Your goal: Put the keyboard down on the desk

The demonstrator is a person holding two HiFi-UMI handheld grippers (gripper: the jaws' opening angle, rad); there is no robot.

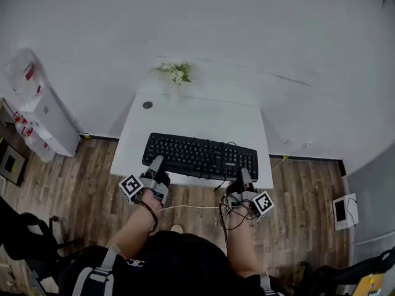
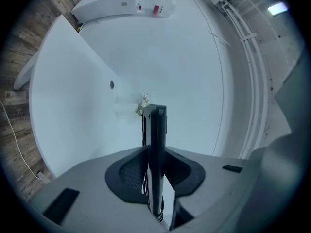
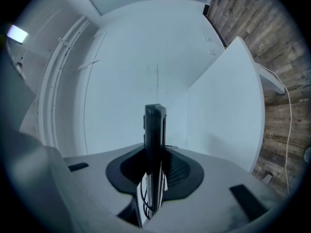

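Observation:
A black keyboard point(image 1: 200, 156) lies level across the near half of the white desk point(image 1: 191, 116), its front edge reaching the desk's near edge. I cannot tell whether it rests on the desktop or hangs just above it. My left gripper point(image 1: 157, 163) is shut on the keyboard's near left corner. My right gripper point(image 1: 245, 174) is shut on its near right edge. In the left gripper view the keyboard point(image 2: 156, 130) stands edge-on between the dark pads point(image 2: 127, 171). The right gripper view shows the same: the keyboard point(image 3: 155, 125) pinched between the pads point(image 3: 181, 171). Its cable loops below the jaws.
A small bunch of white flowers point(image 1: 176, 73) stands at the desk's far edge against the wall, with a round cable hole point(image 1: 147, 105) close by. A white cabinet point(image 1: 46, 119) with plastic bags is at the left. A white cable point(image 1: 191, 207) trails over the wooden floor.

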